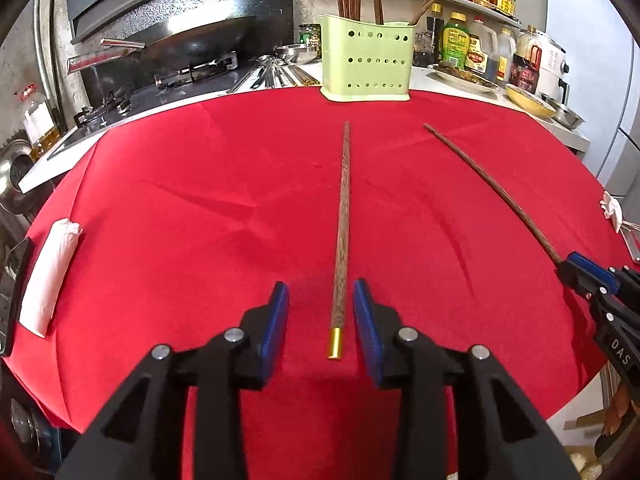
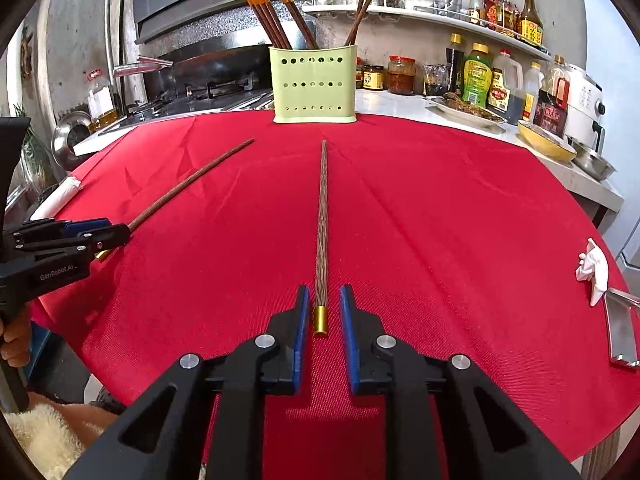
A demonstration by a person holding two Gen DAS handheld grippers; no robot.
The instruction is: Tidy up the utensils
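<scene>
Straddling one chopstick with each hand, I have both pairs of jaws released, and nothing is grasped. The left gripper stands around the gold-capped end of the left chopstick, with a clear gap on each side. The right gripper does the same on the right chopstick, only with a narrower gap. Both sticks lie flat on the red cloth of the table, well apart from each other, with their thin tips toward the green holder at the far edge, where other chopsticks already stand.

I think the risk is in the closing. A thin stick flat on soft cloth can roll or slip out, or the pads may pinch the cloth too. Held only near the cap, a long stick may also swing downward and miss the opening of the holder.
</scene>
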